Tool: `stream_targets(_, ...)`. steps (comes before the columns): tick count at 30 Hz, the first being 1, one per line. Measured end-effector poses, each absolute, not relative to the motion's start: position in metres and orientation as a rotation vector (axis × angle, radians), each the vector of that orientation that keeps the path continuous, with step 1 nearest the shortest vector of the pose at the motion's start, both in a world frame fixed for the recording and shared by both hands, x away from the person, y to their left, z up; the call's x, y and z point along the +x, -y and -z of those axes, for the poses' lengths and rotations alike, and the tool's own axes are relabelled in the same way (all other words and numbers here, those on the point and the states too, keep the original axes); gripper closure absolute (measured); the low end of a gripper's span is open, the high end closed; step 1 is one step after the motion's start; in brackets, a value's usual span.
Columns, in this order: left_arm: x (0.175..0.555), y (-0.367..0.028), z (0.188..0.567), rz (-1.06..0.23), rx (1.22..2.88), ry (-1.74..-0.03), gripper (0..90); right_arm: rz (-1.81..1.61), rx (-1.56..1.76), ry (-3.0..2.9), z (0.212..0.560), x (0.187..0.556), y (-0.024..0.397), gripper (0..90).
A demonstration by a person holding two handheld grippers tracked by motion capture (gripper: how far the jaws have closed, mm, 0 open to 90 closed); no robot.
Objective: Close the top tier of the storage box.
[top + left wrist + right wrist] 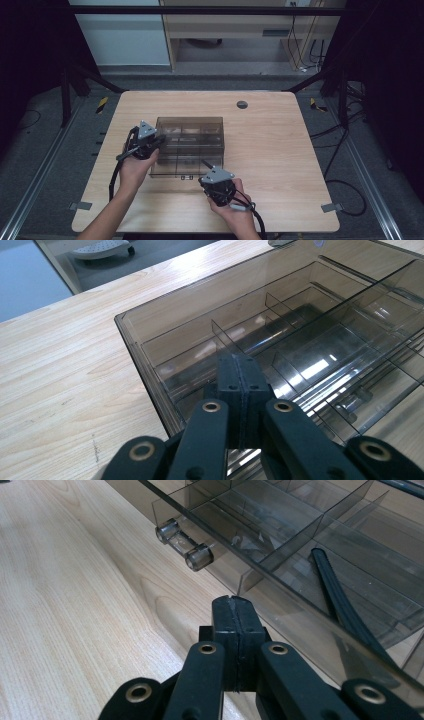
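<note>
Wooden table — organizer box long axis front-to-back.

The smoky organiser box blocks the middle of the counter. Bare wood lies open to its right and behind it.

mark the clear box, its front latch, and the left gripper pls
clear box [190,121]: high view, far wall's top rim.
front latch [184,545]: right gripper view, on the clear cylindrical clasp on the box's front wall.
left gripper [240,371]: left gripper view, between the shut fingers' tips.
</note>
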State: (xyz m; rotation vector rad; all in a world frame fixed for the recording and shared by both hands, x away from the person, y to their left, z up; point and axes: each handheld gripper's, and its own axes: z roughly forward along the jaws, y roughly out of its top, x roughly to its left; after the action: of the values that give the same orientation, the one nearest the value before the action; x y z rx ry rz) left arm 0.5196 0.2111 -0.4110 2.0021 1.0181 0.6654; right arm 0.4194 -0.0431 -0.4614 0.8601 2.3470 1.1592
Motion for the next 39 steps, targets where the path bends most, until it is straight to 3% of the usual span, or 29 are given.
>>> stream_targets(39,0.52,-0.211,0.411,-0.664,2.01,-1.013,89.7,-1.169,0.817,-2.356,0.455,0.426,0.03,90.0)
